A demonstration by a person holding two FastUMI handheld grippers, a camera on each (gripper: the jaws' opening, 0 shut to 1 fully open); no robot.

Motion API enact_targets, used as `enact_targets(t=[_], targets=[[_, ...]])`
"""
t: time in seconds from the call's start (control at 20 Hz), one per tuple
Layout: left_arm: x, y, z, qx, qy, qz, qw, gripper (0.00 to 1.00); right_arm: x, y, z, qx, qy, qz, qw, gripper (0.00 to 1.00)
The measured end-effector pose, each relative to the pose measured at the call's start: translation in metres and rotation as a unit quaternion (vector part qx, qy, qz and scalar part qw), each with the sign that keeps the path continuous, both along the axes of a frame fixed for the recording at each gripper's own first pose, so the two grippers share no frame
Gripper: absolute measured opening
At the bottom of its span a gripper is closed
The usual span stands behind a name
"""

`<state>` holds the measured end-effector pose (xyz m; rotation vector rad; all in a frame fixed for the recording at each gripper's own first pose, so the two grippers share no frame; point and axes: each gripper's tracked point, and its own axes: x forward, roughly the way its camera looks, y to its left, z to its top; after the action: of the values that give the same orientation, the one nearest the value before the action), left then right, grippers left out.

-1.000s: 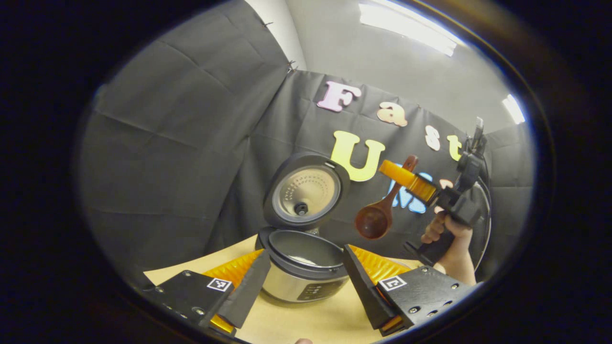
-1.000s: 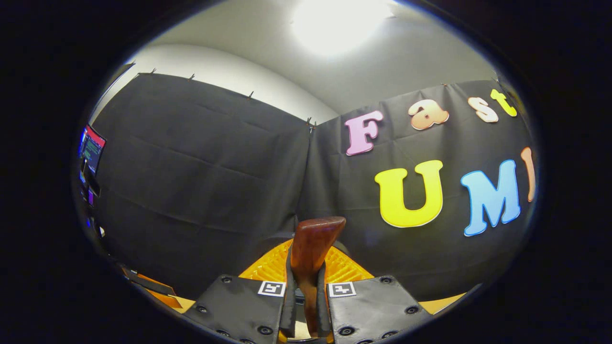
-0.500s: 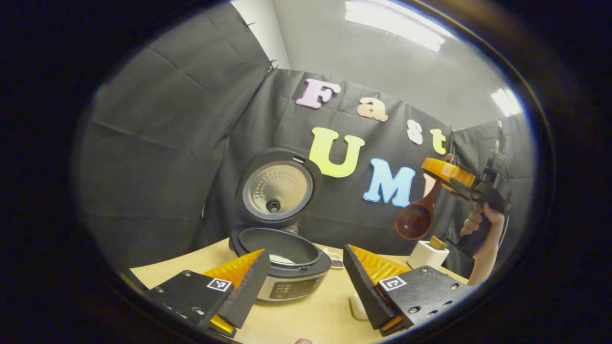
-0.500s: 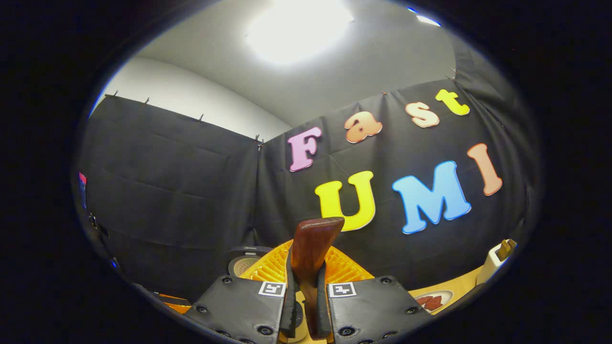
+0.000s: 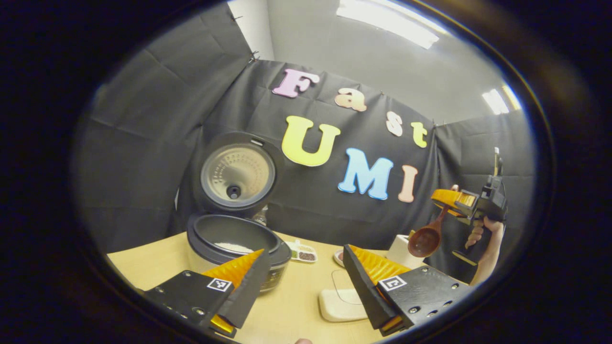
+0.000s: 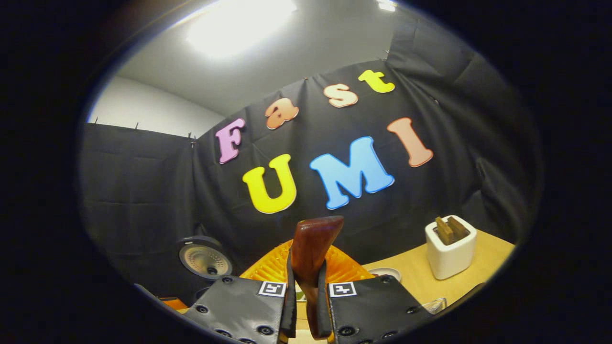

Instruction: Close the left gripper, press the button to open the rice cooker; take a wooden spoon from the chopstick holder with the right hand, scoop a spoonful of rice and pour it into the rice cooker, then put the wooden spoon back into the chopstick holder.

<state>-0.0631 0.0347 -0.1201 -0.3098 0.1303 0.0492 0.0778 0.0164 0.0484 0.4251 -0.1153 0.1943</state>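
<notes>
Black cloth walls close off the booth behind a pale wooden table (image 5: 291, 306), smooth and matte. Biggest thing on it is the rice cooker (image 5: 229, 241), just ahead of the left tongs (image 5: 302, 279) and a little to their left: a round metal-sided body with a dark inner pot, its lid (image 5: 237, 171) already standing upright, a dimpled metal plate on the underside. White rice lies in the pot, so the opening and, by the look of it, the pouring are done. The left tongs are released, their two wedge-shaped fingers well apart with nothing between them. A white, boxy chopstick holder (image 6: 450, 253) of glazed look stands ahead and to the right of the right tongs (image 6: 305, 306), wooden sticks poking out of it. The right tongs are clenched on the handle of the wooden spoon (image 6: 311, 258), dark, polished and rounded; its bowl looks empty and hangs just above the holder. What remains, seemingly, is dropping the spoon back in.
</notes>
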Motion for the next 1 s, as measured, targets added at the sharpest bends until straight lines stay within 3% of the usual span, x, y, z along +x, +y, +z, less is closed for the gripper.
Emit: enact_targets(t=[0.4,1.0], targets=[[0.02,-0.042,-0.003,-0.038,0.005,-0.026,0.999,0.95,-0.006,-0.1,-0.059,0.019,0.064,-0.083,0.994,0.19],[0.028,-0.025,-0.01,-0.033,0.021,0.02,0.999,0.96,0.026,-0.134,-0.147,0.06,0.14,-0.11,0.982,0.19]])
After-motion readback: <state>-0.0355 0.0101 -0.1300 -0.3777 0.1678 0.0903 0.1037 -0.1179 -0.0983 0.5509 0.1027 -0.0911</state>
